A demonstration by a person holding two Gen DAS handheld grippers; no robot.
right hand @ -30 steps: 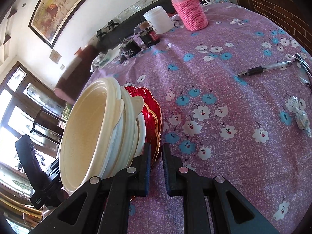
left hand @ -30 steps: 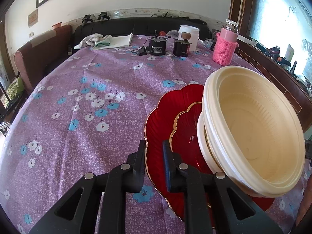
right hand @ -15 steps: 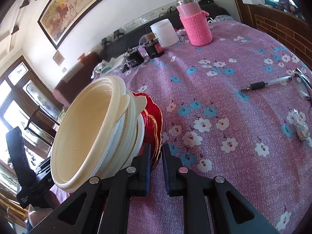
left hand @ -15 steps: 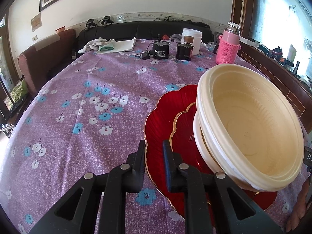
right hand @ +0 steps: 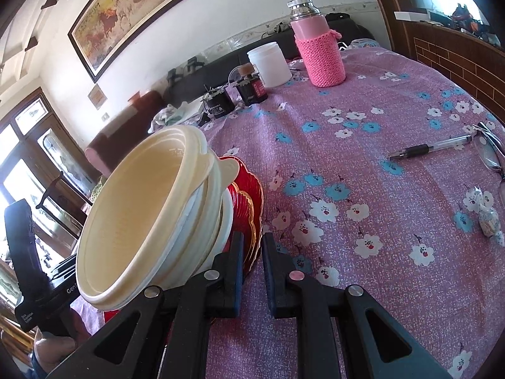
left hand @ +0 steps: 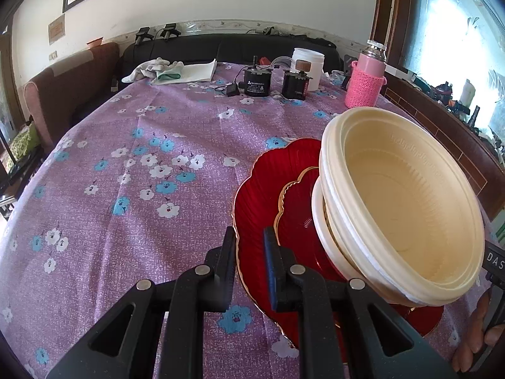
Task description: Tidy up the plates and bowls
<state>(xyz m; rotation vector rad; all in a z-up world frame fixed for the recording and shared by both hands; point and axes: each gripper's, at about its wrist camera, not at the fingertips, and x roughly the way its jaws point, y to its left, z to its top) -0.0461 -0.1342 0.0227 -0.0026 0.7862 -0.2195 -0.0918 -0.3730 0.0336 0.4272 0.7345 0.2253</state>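
Both grippers grip the same stack from opposite edges. The left gripper (left hand: 249, 240) is nearly closed, pinching the gold-trimmed rim of the large scalloped red glass plate (left hand: 268, 170). The right gripper (right hand: 252, 246) is likewise nearly closed on the red plates' rim (right hand: 252, 195) at the opposite side.

Stack, bottom to top: large red plate, then a smaller scalloped red plate with gold edge (left hand: 300, 208), then 2 or more nested cream plastic bowls (left hand: 407, 202) (exact count cannot be told). In both views the stack sits tilted, the bowls' open mouth leaning toward the left gripper's side. Whether the plate bottom touches the cloth cannot be told.

Beneath: purple tablecloth with white and blue flowers (left hand: 142, 173). At the far edge stand a pink bottle in a knitted sleeve (right hand: 318, 50), a white plastic jar (right hand: 268, 63) and 2 small black devices (left hand: 255, 83). A pen (right hand: 429, 150) lies well apart to the right, with eyeglasses (right hand: 492, 151) just beside it.
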